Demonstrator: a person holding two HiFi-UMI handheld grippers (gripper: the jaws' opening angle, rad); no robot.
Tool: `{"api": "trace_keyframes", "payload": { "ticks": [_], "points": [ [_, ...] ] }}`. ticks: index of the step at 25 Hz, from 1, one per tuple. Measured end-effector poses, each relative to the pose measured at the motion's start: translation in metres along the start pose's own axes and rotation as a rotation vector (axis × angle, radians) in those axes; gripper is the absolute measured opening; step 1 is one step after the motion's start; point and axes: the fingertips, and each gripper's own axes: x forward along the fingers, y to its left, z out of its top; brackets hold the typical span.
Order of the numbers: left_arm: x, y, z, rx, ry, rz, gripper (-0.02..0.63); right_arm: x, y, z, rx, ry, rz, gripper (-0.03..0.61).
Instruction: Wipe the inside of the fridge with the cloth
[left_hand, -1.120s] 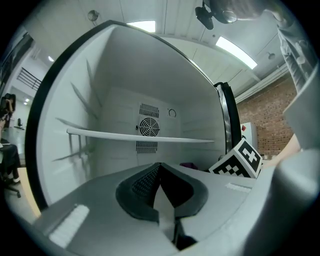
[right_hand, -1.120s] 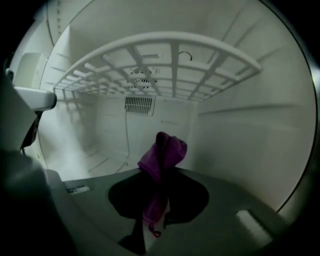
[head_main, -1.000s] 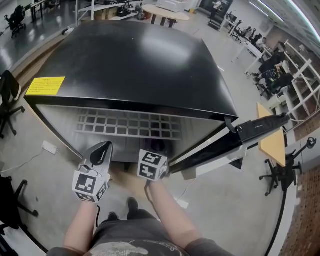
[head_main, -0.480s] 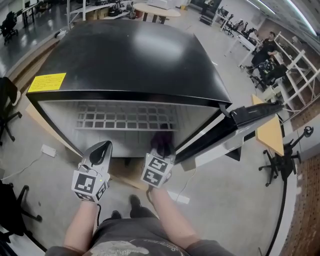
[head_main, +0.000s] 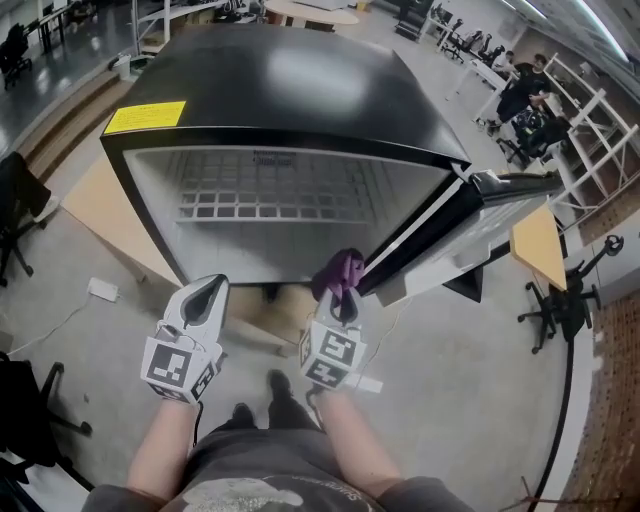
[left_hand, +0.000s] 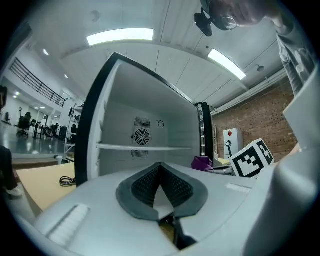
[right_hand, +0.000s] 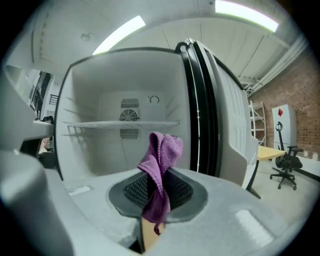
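A black mini fridge (head_main: 290, 90) stands open before me, its white inside (right_hand: 125, 145) showing a wire shelf (head_main: 265, 198) and a fan grille at the back. My right gripper (head_main: 340, 292) is shut on a purple cloth (right_hand: 160, 170) that sticks up from between its jaws, just outside the fridge opening at its lower right. The cloth (head_main: 338, 268) also shows in the head view. My left gripper (head_main: 207, 298) is shut with nothing in it, a little in front of the opening, left of the right one.
The fridge door (head_main: 470, 235) swings out to the right, close beside my right gripper. The fridge sits on a low wooden platform (head_main: 95, 215). Office chairs (head_main: 560, 300) and a yellow table (head_main: 535, 250) stand on the right, and a person sits far back.
The fridge door has swung wider open and the inside is now plainly in view. My right gripper has come back off the door edge, with the purple cloth showing at its tip.
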Motion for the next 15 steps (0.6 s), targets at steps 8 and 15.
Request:
{"api": "trace_keyframes", "payload": {
  "ticks": [8, 15],
  "points": [
    [-0.051, -0.013, 0.011, 0.015, -0.047, -0.075, 0.018, -0.081, 0.026, 0.018, -0.126, -0.131, 0.091, 0.042],
    [-0.066, -0.019, 0.005, -0.034, -0.052, -0.090, 0.018, -0.113, 0.003, 0.031, -0.196, -0.139, 0.039, 0.042]
  ]
}}
